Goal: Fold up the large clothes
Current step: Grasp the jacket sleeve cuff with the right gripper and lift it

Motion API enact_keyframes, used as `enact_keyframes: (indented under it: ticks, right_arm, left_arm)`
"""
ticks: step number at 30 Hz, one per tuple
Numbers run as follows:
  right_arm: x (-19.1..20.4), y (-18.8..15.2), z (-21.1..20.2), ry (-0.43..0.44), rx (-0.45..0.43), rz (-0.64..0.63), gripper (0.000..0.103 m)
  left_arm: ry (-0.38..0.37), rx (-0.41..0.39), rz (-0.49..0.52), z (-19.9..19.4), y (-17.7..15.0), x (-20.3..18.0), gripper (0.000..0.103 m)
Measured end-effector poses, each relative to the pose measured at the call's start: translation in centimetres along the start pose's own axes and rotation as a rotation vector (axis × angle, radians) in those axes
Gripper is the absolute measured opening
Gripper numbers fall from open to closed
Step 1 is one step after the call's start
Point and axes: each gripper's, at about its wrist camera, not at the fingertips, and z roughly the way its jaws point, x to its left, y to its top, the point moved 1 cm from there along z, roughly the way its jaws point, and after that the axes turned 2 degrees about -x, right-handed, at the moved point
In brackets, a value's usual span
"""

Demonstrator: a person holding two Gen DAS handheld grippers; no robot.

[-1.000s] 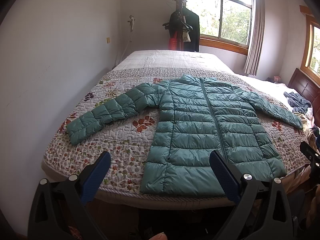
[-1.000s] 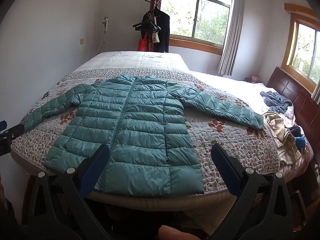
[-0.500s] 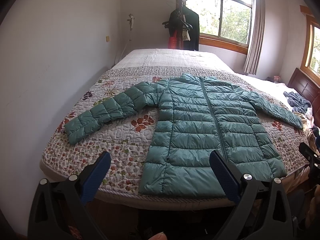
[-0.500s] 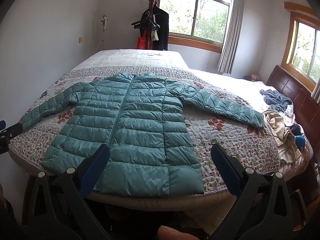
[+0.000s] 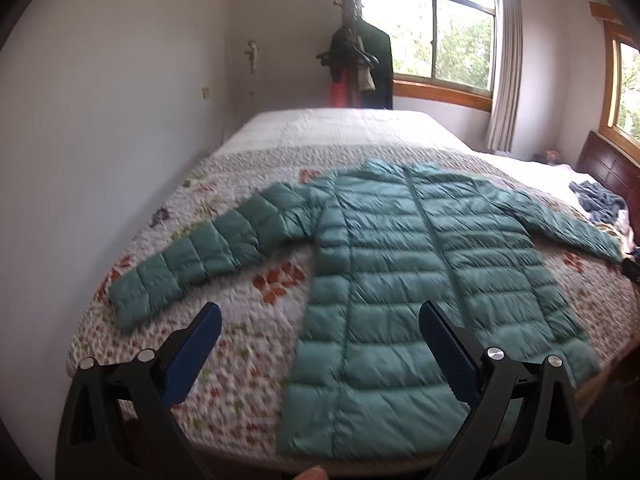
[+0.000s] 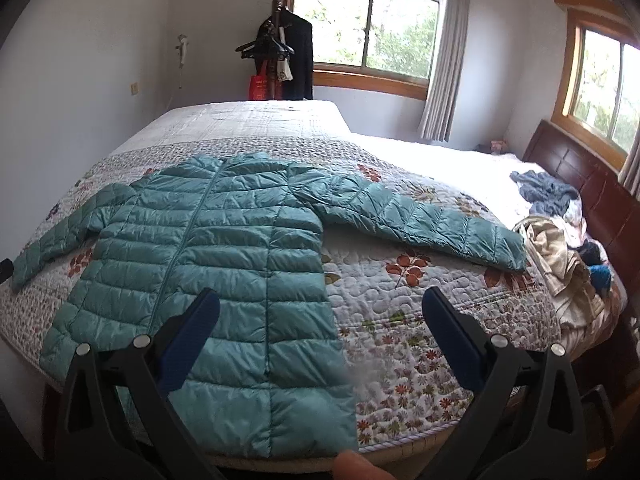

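One green puffy jacket (image 5: pixel 420 280) lies flat on the bed (image 5: pixel 248 344), zipped up, with its two sleeves spread out to the sides. The bottom edge is near the front edge of the bed. There are two grippers. The left gripper (image 5: pixel 320 332) hangs over the front of the bed with its jaws wide, holding nothing. The right gripper (image 6: pixel 320 320) does the same, jaws wide and empty. One pile of clothes (image 6: pixel 560 232) sits at the far right of the bed. Two windows (image 6: pixel 368 28) let in light. One coat rack (image 6: pixel 280 40) stands by the wall.
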Motion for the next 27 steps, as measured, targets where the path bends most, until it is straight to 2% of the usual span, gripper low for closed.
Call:
enact_keyframes:
  ticks: [5,8,10,11,12,15,20,23,27]
  right_arm:
    - [-7.4,1.5,4.8,0.010,0.035,0.204,0.100]
    - [-13.0,1.8,8.4,0.041,0.072,0.396,0.098]
    - [-17.1,1.4,10.9,0.077,0.108,0.564,0.078]
    - [-19.0,1.0,12.2,0.102,0.129,0.648,0.059]
    - [-20.8,0.6,13.4,0.120,0.149,0.719,0.055]
    - [-25.6,-0.6,15.6,0.124,0.139,0.891,0.054]
    - [-32.0,-3.6,17.6,0.154,0.070,1.173,0.051]
    - [-33.9,-5.1,18.1,0.152,0.048,1.256,0.050]
    - [-34.4,-6.7,19.0,0.111,0.072,1.298,0.050]
  left_arm:
    - [-0.036,-0.022,0.080,3.6,2.0,-0.4,0.099]
    - [-0.067,-0.039,0.094,5.6,3.3,-0.6,0.099]
    - [-0.093,-0.040,0.105,7.1,4.1,-0.8,0.099]
    - [-0.105,-0.039,0.106,7.7,4.5,-1.0,0.099]
    - [-0.121,-0.039,0.103,8.2,4.8,-1.1,0.099]
    - [-0.184,-0.035,0.093,9.6,5.5,-1.3,0.099]
    - [-0.279,-0.047,0.070,11.3,6.6,-1.3,0.099]
    - [-0.306,-0.046,0.047,12.3,7.0,-0.8,0.099]
    - [-0.295,-0.005,0.032,14.7,7.4,-0.4,0.099]
